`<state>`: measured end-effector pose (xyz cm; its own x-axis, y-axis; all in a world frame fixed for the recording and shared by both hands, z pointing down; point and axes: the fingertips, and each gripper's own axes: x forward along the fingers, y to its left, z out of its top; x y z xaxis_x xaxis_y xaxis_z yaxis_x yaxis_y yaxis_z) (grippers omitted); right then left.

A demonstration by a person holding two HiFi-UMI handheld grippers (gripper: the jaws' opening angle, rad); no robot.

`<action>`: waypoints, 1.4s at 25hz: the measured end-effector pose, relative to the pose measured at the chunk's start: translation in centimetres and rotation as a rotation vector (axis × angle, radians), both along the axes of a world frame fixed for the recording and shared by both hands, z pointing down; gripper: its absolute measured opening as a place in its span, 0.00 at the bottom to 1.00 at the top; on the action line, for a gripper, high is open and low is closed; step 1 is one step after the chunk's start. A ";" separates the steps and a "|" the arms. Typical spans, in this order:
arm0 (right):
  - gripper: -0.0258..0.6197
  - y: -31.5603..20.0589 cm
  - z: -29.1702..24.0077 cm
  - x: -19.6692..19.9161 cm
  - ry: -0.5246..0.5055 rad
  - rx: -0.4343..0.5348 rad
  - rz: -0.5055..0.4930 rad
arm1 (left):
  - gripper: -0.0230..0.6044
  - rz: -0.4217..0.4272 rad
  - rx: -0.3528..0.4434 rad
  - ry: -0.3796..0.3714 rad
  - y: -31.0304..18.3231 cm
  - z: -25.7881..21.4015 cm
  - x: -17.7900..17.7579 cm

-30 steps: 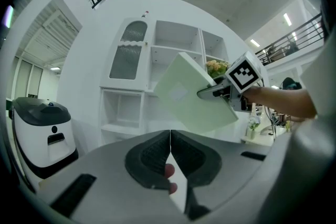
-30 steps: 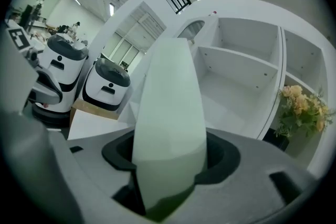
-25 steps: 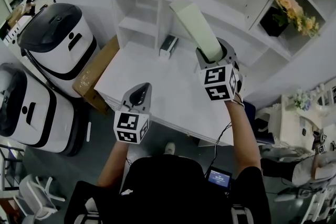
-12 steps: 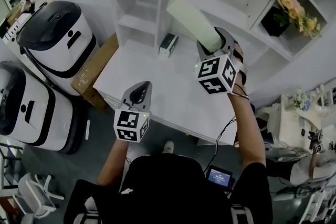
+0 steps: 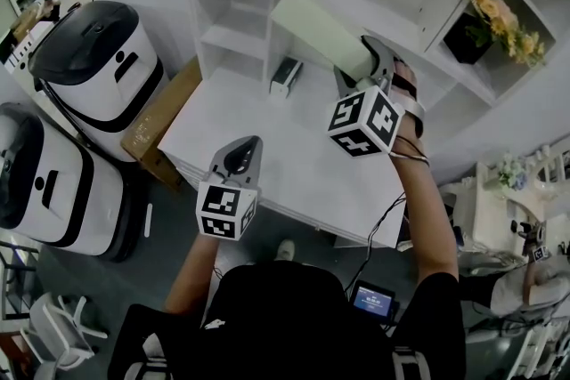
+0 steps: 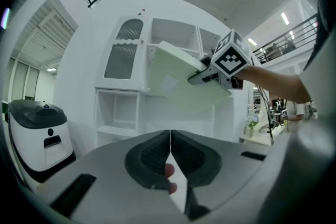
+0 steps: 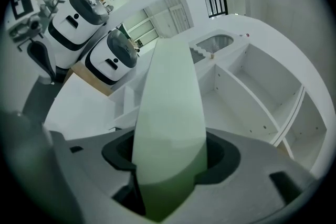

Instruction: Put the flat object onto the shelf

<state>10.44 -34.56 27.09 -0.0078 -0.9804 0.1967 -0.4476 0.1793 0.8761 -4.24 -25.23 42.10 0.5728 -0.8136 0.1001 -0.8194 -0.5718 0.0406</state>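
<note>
Gripping pale green flat object (image 5: pixel 313 33), right claw (image 5: pixel 359 69) near shelf (image 5: pixel 427 40); left claw (image 6: pixel 169 150) closed tight, empty.

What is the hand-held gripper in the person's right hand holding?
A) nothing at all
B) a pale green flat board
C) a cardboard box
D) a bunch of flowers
B: the right hand-held gripper has its jaws closed on the pale green flat board, which sticks out ahead of it.

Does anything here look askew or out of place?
Only the pale green flat object: the right gripper holds it tilted in the air before the white shelf, not yet resting on any board.
</note>
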 end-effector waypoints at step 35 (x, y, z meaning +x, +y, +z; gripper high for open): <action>0.46 1.1 -4.3 -1.8 0.188 0.044 -0.022 | 0.05 0.028 0.147 0.000 -2.9 -6.5 1.5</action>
<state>8.64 -33.45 22.82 0.0034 -0.9881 0.1537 -0.2719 0.1470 0.9510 -2.73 -28.15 35.61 0.5953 -0.8033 -0.0190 -0.8031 -0.5941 -0.0454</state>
